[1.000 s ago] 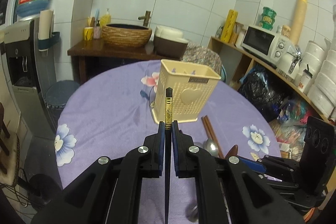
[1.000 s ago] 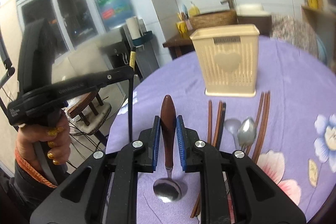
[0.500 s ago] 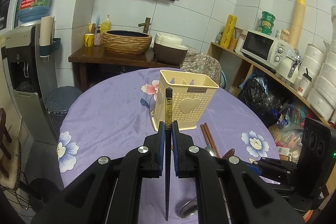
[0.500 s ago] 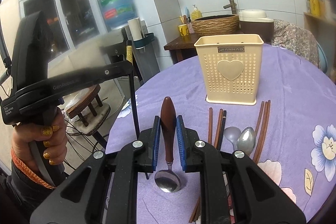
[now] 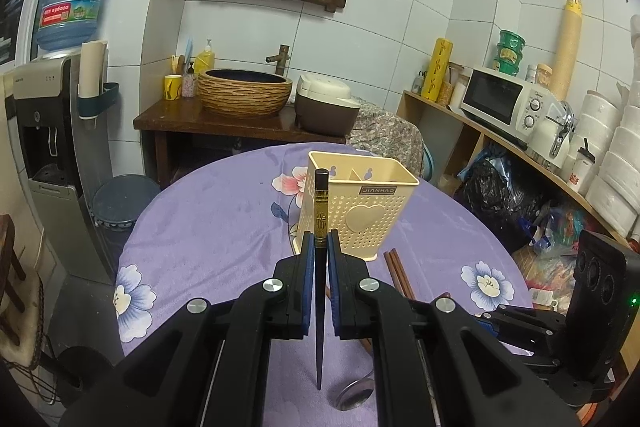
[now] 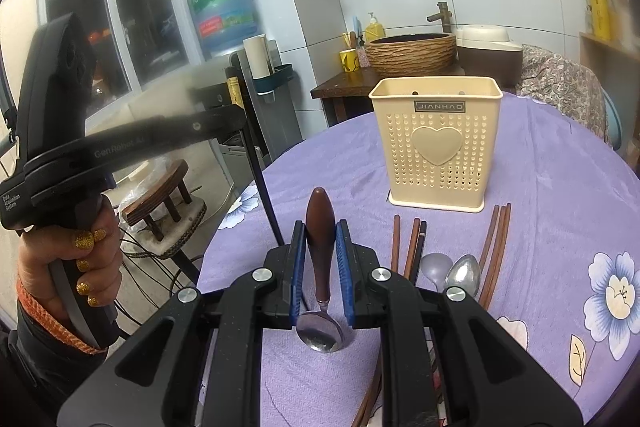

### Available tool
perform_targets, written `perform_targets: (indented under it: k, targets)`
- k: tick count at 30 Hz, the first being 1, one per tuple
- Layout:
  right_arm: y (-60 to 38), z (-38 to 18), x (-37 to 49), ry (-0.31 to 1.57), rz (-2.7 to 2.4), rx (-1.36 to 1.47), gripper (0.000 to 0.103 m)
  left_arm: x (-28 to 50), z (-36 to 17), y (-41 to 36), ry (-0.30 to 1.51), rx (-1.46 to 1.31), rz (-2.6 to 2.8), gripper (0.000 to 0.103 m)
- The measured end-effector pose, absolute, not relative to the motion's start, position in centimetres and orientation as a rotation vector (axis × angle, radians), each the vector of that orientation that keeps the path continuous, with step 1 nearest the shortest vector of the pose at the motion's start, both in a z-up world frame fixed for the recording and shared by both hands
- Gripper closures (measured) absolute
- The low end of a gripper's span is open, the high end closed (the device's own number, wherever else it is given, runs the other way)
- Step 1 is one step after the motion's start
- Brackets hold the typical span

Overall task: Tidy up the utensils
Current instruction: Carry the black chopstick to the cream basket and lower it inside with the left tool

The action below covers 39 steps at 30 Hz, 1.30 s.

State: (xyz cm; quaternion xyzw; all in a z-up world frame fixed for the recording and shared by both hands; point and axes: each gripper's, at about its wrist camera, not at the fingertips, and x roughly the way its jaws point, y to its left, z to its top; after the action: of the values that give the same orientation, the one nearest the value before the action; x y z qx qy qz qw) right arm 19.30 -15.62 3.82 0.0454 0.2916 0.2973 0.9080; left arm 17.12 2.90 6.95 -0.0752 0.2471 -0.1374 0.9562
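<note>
My left gripper (image 5: 319, 247) is shut on a black chopstick (image 5: 320, 219) with a gold band, held upright in front of the cream utensil holder (image 5: 360, 207). My right gripper (image 6: 321, 239) is shut on a brown-handled spoon (image 6: 320, 231), bowl down near the cloth. The holder (image 6: 436, 143) stands ahead and to the right of it. The left gripper (image 6: 236, 115) with its chopstick (image 6: 256, 171) also shows at the left of the right wrist view.
Brown chopsticks (image 6: 496, 243), a dark chopstick (image 6: 418, 251) and two metal spoons (image 6: 452, 273) lie on the purple flowered tablecloth (image 6: 560, 187) before the holder. A stool (image 6: 160, 203) and water dispenser (image 5: 52, 147) stand left of the round table.
Both grippers have risen and drawn back a little from the holder, each keeping its utensil. The left gripper has shifted in the right wrist view, blurred with motion.
</note>
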Motion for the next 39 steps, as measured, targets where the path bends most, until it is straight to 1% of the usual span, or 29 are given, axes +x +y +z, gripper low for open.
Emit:
perform_targets:
  k: [8, 13, 17, 26, 29, 34, 39]
  targets:
    - [-15.9, 4.2, 19.7, 0.607, 0.616, 0.102, 0.087, 17.5, 7.7, 2.8, 0.497, -0.146, -0.284, 0.095]
    - [-16.6, 5.5, 20.7, 0.598, 0.620, 0.120, 0.087, 18.2, 9.2, 2.6, 0.493, -0.142, -0.311, 0.095]
    - [-17.2, 8.3, 22.1, 0.563, 0.608, 0.102, 0.087, 19.1, 11.7, 2.6, 0.464, -0.147, -0.338, 0.095]
    - [-19.2, 18.3, 28.1, 0.422, 0.489, 0.077, 0.087, 23.9, 21.0, 2.1, 0.346, -0.204, -0.384, 0.095]
    - [-19.5, 20.5, 30.4, 0.376, 0.428, 0.061, 0.087, 25.4, 22.7, 1.2, 0.308, -0.196, -0.370, 0.095]
    - [-20.0, 20.9, 34.1, 0.373, 0.364, 0.053, 0.087, 28.0, 22.4, -0.9, 0.290, -0.154, -0.320, 0.095]
    - [-19.7, 17.5, 36.7, 0.409, 0.340, 0.037, 0.087, 30.3, 18.9, -2.0, 0.310, -0.124, -0.274, 0.095]
